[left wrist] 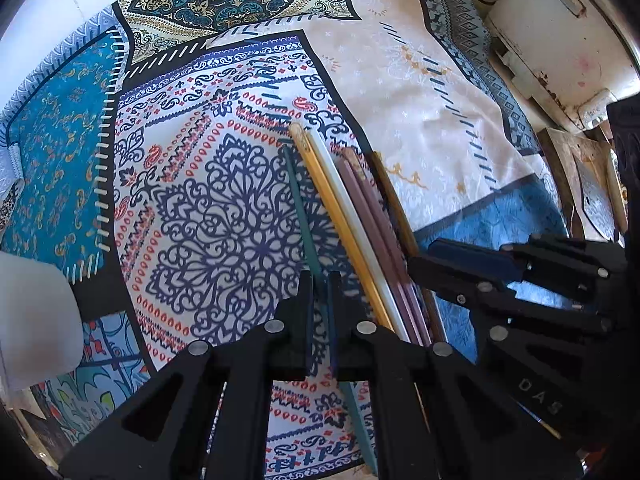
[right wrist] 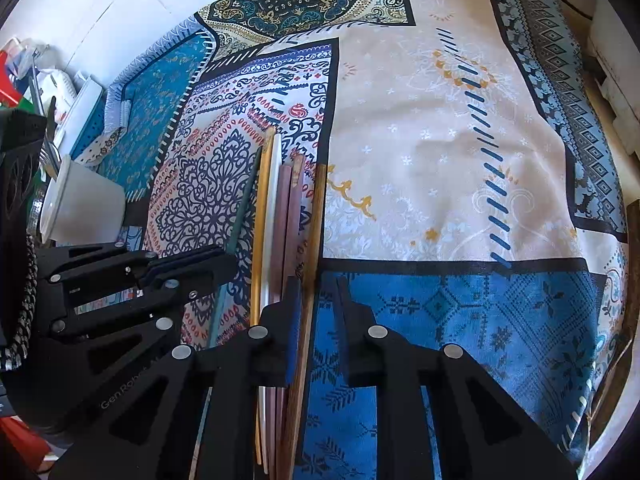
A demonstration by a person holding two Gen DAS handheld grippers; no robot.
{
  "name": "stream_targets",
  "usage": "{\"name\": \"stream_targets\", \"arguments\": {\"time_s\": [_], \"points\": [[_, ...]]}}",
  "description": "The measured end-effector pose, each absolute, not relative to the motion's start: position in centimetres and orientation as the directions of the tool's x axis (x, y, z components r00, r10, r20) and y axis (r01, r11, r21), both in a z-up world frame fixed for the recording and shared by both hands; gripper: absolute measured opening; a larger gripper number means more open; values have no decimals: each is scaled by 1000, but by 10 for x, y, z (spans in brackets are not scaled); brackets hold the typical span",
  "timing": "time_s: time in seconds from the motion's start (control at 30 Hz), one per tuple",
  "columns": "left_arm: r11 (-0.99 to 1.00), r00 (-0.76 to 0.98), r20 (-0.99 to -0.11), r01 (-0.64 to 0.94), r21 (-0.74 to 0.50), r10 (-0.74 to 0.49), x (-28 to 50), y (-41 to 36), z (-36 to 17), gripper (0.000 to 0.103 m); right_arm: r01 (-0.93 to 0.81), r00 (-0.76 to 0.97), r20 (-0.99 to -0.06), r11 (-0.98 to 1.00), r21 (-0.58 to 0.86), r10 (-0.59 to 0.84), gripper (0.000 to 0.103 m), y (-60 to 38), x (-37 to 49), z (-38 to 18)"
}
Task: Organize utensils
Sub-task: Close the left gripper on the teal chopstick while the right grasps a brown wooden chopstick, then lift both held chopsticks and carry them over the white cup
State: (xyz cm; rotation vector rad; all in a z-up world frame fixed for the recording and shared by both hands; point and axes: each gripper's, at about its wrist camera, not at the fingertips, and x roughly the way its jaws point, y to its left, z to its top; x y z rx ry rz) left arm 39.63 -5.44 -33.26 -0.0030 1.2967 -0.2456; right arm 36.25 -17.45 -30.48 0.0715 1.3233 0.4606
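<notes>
A patchwork-patterned cloth [right wrist: 420, 152] covers the tabletop, and a row of chopsticks lies on it side by side, roughly parallel, running away from the two tools. From the left the row reads: a teal chopstick [left wrist: 302, 208], a yellow chopstick [left wrist: 340, 208], a white chopstick [left wrist: 358, 216], a pair of mauve chopsticks [left wrist: 378, 220] and, at the right edge, a brown chopstick [right wrist: 314, 232]. The left tongs [left wrist: 319, 280] point steeply down at the near part of the row, their jaws drawn narrow around the teal chopstick, which passes between the two pads and continues below them; the pads appear to press on it. The right tongs [right wrist: 318, 284] also point steeply down at the right edge of the row. Their jaws stand at a narrow gap with the brown chopstick between them, lying against the left pad; whether the right pad touches it cannot be told from the wrist view. The two tools stand just beside each other, each visible in the other's camera. A white cup [right wrist: 86, 206] stands on the cloth at the left, well apart from the chopsticks, with cluttered items behind it against the wall. A worn white cabinet [left wrist: 560, 40] stands beyond the right edge of the cloth.
</notes>
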Motion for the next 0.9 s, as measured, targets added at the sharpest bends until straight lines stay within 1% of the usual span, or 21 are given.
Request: {"name": "stream_targets", "arguments": {"time_s": [0.03, 0.23, 0.3, 0.33, 0.63, 0.77, 0.87, 0.9], "points": [[975, 250, -952, 178, -136, -178, 400, -56, -333, 7, -289, 180, -917, 911, 296, 355, 8, -173, 363, -305], [981, 263, -958, 183, -69, -116, 401, -69, -334, 4, -259, 186, -914, 916, 308, 360, 7, -176, 362, -302], [982, 261, -956, 163, -91, -132, 398, -66, -332, 3, -250, 203, -911, 919, 306, 358, 6, -181, 358, -296], [984, 268, -954, 153, -94, -133, 395, -63, -330, 0, -248, 216, -907, 919, 308, 362, 6, -183, 355, -291], [981, 331, -927, 135, -137, -175, 373, -46, -300, 0, -252, 337, -860, 917, 310, 383, 6, -196, 335, -244], [979, 314, -930, 123, -161, -192, 372, -38, -303, 0, -256, 387, -842, 921, 295, 377, 6, -198, 327, -226], [981, 283, -941, 113, -159, -185, 370, -37, -312, 6, -254, 416, -829, 924, 287, 372, 6, -200, 321, -215], [981, 272, -945, 116, -155, -182, 372, -39, -316, 13, -253, 422, -826, 923, 288, 374, 6, -202, 320, -212]]}}
